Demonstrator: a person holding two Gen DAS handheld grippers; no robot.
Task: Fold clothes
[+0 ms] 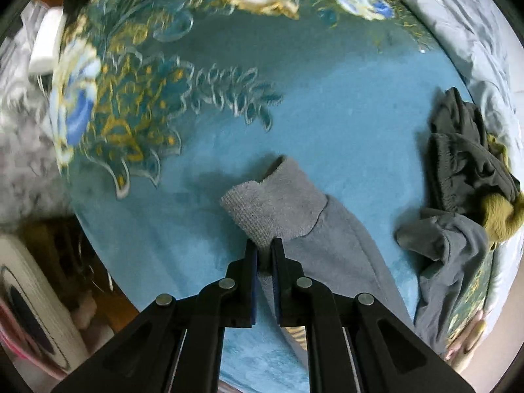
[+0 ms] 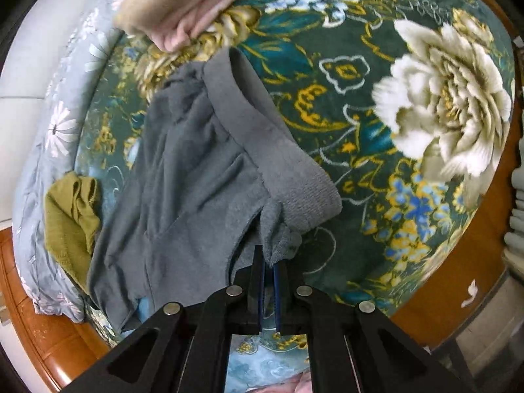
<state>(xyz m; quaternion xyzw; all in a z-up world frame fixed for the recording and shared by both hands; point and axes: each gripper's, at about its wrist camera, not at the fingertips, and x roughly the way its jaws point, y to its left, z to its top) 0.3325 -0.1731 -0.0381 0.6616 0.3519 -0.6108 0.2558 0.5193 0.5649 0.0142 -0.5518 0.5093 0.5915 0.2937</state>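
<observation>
A grey fleece garment [image 1: 330, 235] with ribbed cuffs lies across a blue and green floral blanket [image 1: 327, 104]. My left gripper [image 1: 264, 249] is shut on the edge of one ribbed cuff [image 1: 275, 203], lifted just above the blanket. In the right wrist view the same grey garment [image 2: 183, 196] hangs in folds, its ribbed band [image 2: 294, 170] running up and left. My right gripper [image 2: 269, 258] is shut on a bunched corner of the grey fabric below that band.
A dark grey garment [image 1: 465, 157] and an olive one [image 1: 501, 209] are piled at the blanket's right edge; the olive garment [image 2: 72, 216] lies left of the grey one. A pink and beige cloth [image 2: 193, 3] sits at the top. A pale floral quilt [image 2: 62, 124] and wooden bed frame [image 2: 42, 330] border the blanket.
</observation>
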